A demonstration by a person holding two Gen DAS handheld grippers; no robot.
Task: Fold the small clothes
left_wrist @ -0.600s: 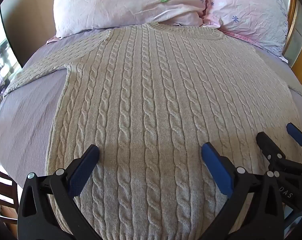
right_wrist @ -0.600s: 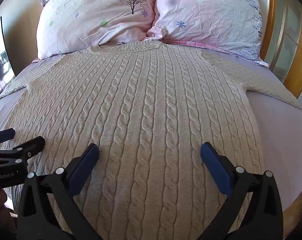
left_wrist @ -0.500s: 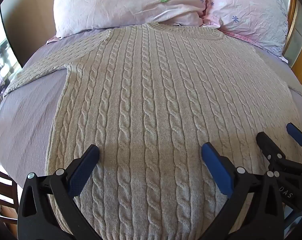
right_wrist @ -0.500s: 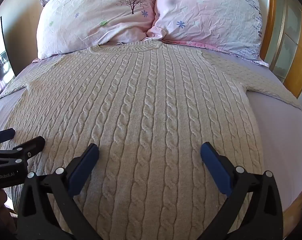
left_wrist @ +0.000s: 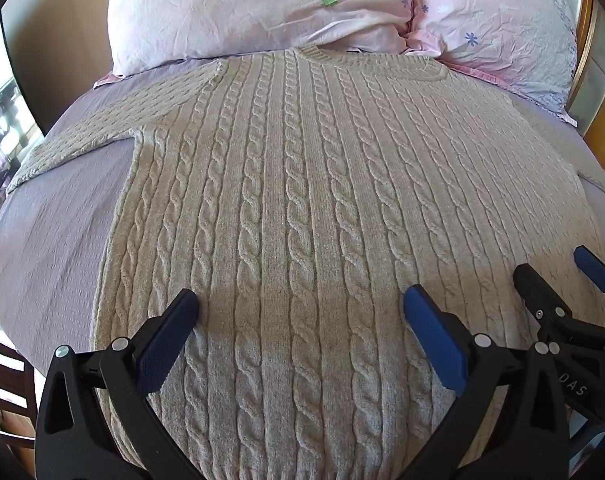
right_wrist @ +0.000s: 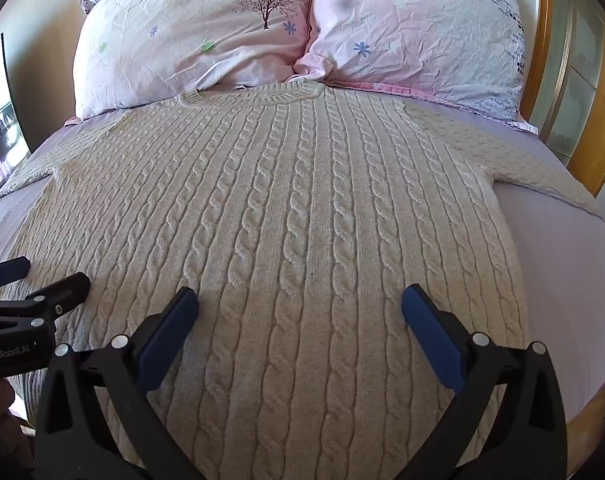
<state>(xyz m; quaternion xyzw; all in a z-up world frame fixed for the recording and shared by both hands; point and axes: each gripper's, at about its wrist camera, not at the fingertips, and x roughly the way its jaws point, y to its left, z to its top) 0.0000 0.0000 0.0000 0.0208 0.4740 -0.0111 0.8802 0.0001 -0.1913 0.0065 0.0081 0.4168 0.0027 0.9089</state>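
Bed under flat sweater

We are finding next to nothing changing over this half second. We are keeping the left gripper and the right gripper at the same wide spread, over the same spots on the sweater near its hem, at the near edge of the bed. Neither is closing, lifting or sliding. The sweater is keeping the same outline and creases in both views.
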